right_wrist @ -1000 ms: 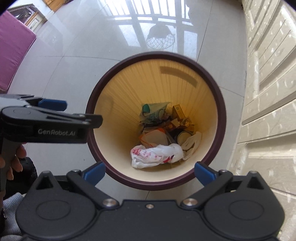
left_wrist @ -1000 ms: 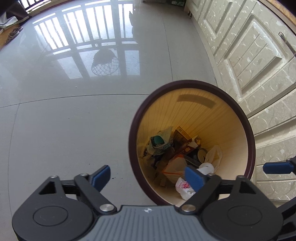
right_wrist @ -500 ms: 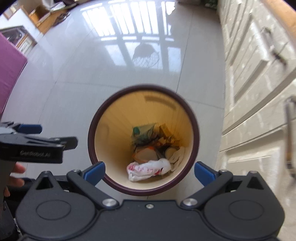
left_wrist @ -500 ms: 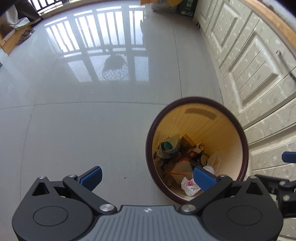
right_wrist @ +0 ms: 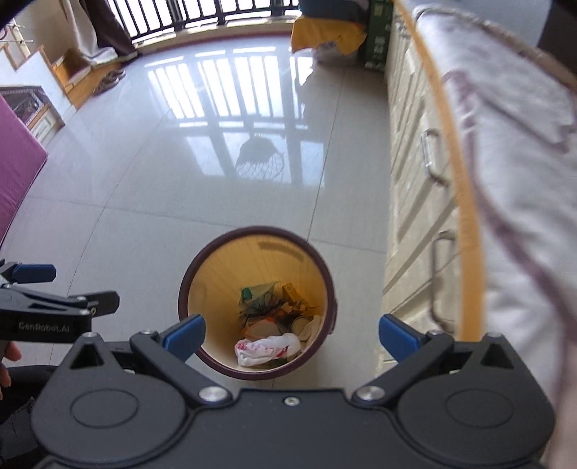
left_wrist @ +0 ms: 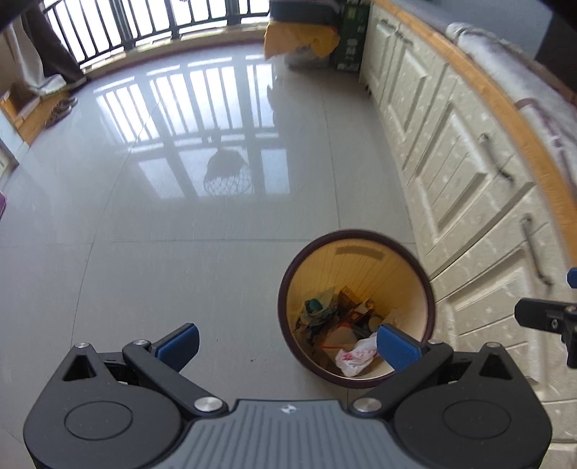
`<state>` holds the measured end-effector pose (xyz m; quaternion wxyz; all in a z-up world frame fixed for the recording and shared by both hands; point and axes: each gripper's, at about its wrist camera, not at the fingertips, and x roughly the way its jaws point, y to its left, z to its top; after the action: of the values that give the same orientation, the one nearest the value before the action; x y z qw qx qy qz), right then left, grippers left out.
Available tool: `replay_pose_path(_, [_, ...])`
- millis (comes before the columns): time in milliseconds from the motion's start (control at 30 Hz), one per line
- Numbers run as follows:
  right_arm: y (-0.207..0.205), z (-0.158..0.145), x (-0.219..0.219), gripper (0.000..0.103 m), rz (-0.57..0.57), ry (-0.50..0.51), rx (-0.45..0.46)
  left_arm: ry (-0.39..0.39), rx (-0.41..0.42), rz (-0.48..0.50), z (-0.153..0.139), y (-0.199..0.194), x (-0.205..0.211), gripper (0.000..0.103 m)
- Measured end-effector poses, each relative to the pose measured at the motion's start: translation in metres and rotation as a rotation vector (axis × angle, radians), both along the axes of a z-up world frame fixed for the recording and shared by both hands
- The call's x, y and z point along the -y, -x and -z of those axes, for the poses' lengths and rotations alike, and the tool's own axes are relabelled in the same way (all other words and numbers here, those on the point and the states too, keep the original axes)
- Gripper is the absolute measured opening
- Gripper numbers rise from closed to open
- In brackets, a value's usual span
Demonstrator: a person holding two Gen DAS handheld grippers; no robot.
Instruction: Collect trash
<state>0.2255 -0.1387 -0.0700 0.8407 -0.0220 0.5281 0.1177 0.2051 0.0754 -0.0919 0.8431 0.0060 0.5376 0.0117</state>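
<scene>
A round bin with a dark brown rim [left_wrist: 355, 235] [right_wrist: 256, 229] and a yellow inside stands on the tiled floor beside the cabinets. At its bottom lies trash: a white bag with red print [left_wrist: 355, 357] [right_wrist: 265, 349], a green cup [left_wrist: 314, 306] and scraps of packaging. My left gripper [left_wrist: 288, 344] hangs open high above the floor, its right pad over the bin's near rim, nothing between its fingers. My right gripper [right_wrist: 291, 333] is open too, straight above the bin and empty. Each gripper shows at the edge of the other's view.
Cream cabinet doors with metal handles [left_wrist: 468, 169] [right_wrist: 429, 155] run along the right under a wood-edged counter. A pale cloth [right_wrist: 512, 144] lies on the counter. A purple mat [right_wrist: 18, 169] is at the left. A yellow bag [left_wrist: 301, 38] and a green box [left_wrist: 348, 34] stand by the far railing.
Both grippers have risen well above the bin, which now looks much smaller and lower in both views. The left gripper's jaws widened a little. The trash in the bin has not moved.
</scene>
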Motion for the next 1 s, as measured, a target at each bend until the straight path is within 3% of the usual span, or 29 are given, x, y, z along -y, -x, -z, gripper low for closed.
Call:
replay_pose_path(300, [0.043, -0.062, 0.031, 0.103, 0.052, 0.015, 0.11, -0.021, 0.119, 0.054, -0.062, 0.035, 0.026, 0.103])
replay_pose_path(500, [0.079, -0.085, 0.05, 0.103, 0.101, 0.004, 0.184, -0.031, 0.194, 0.083, -0.09, 0.064, 0.038, 0.103])
replay_pose_path(1000, [0.157, -0.101, 0.083, 0.103, 0.207, -0.009, 0.303, 0.012, 0.328, 0.149, -0.108, 0.125, 0.065, 0.103])
